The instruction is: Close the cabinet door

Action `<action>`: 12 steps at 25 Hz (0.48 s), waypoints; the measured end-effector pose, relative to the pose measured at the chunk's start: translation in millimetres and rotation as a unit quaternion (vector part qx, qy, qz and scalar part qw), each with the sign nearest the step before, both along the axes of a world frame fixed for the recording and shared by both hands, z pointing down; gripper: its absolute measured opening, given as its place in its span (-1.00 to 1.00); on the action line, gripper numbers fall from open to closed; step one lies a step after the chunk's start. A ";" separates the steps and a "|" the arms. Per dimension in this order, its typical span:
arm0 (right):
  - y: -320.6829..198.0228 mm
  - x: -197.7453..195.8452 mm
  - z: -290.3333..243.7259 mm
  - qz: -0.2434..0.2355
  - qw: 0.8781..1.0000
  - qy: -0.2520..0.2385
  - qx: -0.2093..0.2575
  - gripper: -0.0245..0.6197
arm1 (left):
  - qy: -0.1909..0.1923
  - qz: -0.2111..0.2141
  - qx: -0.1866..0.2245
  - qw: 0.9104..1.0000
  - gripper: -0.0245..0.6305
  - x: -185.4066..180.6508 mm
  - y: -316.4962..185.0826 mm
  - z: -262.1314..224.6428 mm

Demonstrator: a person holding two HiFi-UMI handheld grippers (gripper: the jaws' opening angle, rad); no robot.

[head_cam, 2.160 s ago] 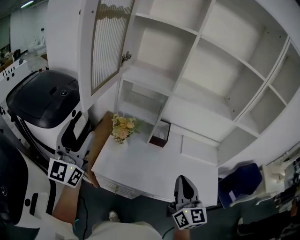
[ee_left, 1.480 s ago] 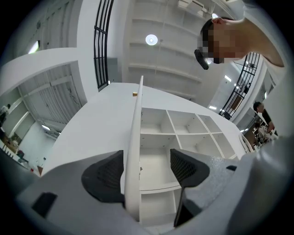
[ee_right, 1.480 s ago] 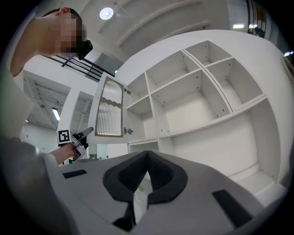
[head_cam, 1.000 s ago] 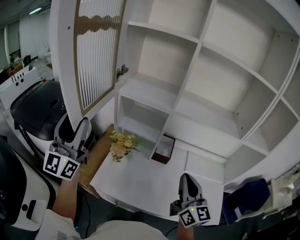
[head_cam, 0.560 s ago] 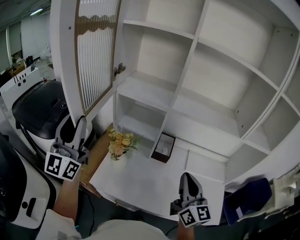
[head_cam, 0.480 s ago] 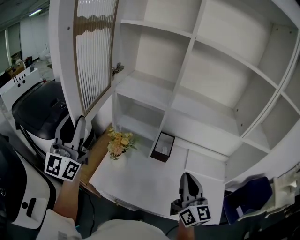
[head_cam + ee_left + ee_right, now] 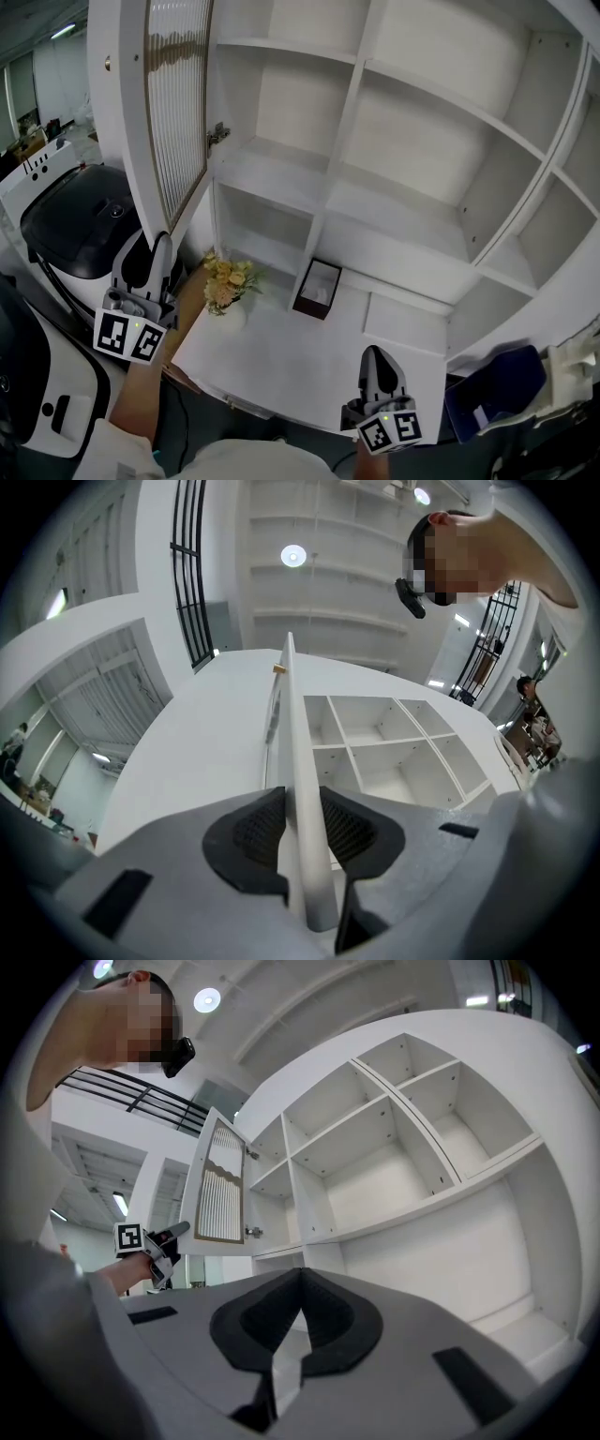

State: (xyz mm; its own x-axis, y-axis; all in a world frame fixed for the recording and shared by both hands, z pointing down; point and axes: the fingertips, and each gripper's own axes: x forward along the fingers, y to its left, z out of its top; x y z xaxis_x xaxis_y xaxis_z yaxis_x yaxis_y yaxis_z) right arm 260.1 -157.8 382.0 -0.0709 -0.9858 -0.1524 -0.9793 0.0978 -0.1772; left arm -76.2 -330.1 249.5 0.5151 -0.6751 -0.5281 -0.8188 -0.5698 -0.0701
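The cabinet door (image 7: 173,103) stands swung open at about 11 o'clock in the head view, hinged to the left side of the white cabinet (image 7: 403,141), its ribbed panel facing the shelves. The left claw (image 7: 159,242) sits at 8 o'clock, reaching up to the door's lower edge. In the left gripper view the left claw (image 7: 302,822) is clamped on the door's thin free edge (image 7: 292,724), one dark pad pressed on each face; its jaws have just been closing onto that edge.

The right claw (image 7: 372,354) hovers at 6 o'clock over the near edge of the white counter (image 7: 281,356), well apart from the door. In the right gripper view the right claw (image 7: 300,1283) has its jaws together at the tips with nothing between them, and the open door (image 7: 220,1185) shows at 9 o'clock with the left claw (image 7: 169,1234) below it.

On the counter, a bunch of yellow flowers (image 7: 223,281) stands near the cabinet's left foot, and a dark box (image 7: 316,288) stands just right of it. A black-and-white machine (image 7: 75,216) stands at 9 o'clock, beside the counter.
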 end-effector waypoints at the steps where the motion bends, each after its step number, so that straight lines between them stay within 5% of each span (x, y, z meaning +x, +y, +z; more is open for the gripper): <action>1: 1.8 3.7 0.8 0.002 1.000 -0.001 0.000 -0.93 | -0.005 -0.004 0.001 1.000 -0.66 3.9 0.9 0.1; 12: 11.7 29.9 10.1 0.005 1.000 -0.002 0.000 -0.93 | -0.017 -0.034 0.012 0.999 -0.64 34.3 7.7 1.5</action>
State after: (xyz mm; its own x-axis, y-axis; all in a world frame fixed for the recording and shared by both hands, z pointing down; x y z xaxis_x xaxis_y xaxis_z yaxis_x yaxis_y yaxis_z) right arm 290.0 -146.1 392.0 -0.0612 -0.9864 -0.1528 -0.9794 0.0889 -0.1815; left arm -41.9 -322.5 250.9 0.4874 -0.6956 -0.5278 -0.8519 -0.5114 -0.1127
